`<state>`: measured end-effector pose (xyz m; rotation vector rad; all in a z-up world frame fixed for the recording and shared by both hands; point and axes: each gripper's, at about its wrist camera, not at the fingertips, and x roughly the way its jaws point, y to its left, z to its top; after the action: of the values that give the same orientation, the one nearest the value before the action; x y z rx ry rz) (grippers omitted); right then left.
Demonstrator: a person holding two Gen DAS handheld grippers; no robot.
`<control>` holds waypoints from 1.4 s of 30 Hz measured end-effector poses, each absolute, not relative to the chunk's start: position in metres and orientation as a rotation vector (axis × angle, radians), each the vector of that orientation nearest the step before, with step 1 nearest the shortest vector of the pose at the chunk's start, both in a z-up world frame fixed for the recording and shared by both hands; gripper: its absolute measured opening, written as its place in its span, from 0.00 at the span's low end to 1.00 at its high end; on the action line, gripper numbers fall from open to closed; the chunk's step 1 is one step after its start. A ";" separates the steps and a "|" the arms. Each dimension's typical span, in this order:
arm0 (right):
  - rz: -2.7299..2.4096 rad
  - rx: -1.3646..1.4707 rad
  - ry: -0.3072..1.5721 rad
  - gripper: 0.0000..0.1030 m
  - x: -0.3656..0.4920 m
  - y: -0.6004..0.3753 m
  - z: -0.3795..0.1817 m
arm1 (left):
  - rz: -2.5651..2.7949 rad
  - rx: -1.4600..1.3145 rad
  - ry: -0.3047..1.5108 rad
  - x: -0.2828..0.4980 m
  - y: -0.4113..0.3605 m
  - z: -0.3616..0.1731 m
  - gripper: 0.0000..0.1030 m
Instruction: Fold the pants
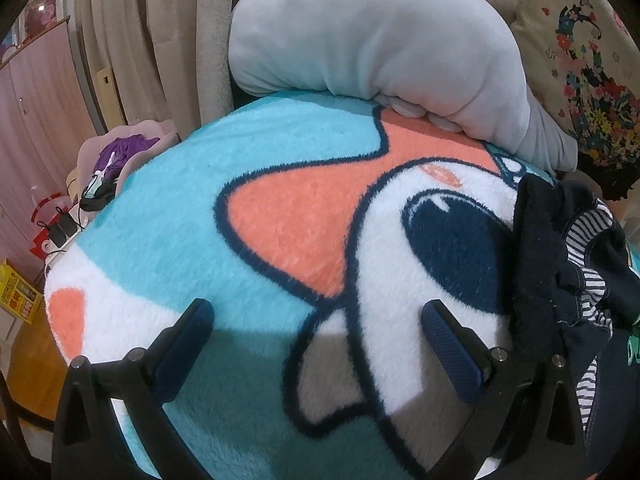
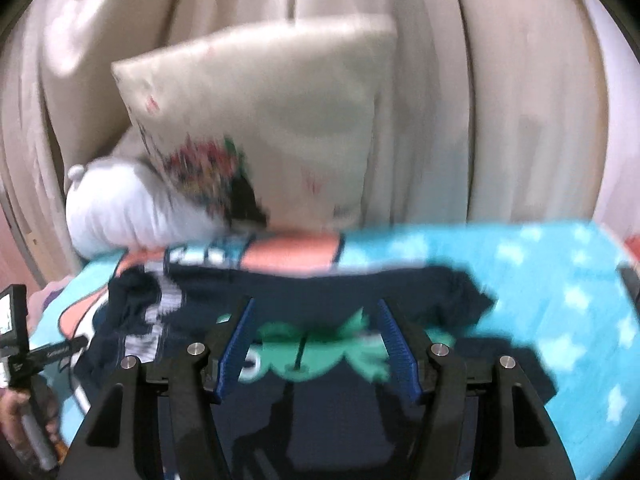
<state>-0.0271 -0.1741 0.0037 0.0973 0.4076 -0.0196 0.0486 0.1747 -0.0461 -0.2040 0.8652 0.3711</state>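
- Your left gripper [image 1: 316, 340]: blue-padded fingers spread wide, nothing between them, hovering over bare blanket. Its view catches only an edge of the crumpled navy pants with striped lining [image 1: 568, 276], just right of the right finger.
- Your right gripper [image 2: 316, 344]: fingers set apart, holding nothing, directly above the pants [image 2: 320, 292]. This blurred view alone shows their green printed graphic [image 2: 320, 356] between the fingers, and your left hand on its gripper handle [image 2: 16, 412] at the lower left.
- Surface: fluffy turquoise, orange and white cartoon blanket [image 1: 200, 208], pants lying on it toward its right side.
- Behind: pale grey plush pillow [image 1: 360, 40] resting on the blanket's far edge; cream cushion with floral print [image 2: 260, 120] leaning beside it.
- Room: beige curtains [image 2: 500, 100] as backdrop. The left view alone shows a pink wardrobe [image 1: 36, 92] and a cluttered side area with purple fabric [image 1: 120, 152].
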 end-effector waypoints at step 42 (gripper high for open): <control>0.323 -0.334 0.864 0.76 0.132 -0.207 -0.014 | -0.284 0.275 0.871 0.152 0.010 0.019 0.99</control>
<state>0.1319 -0.2072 -0.0144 -0.3340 0.8639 0.3232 0.1522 0.0095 0.0191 0.2746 0.8710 -0.2835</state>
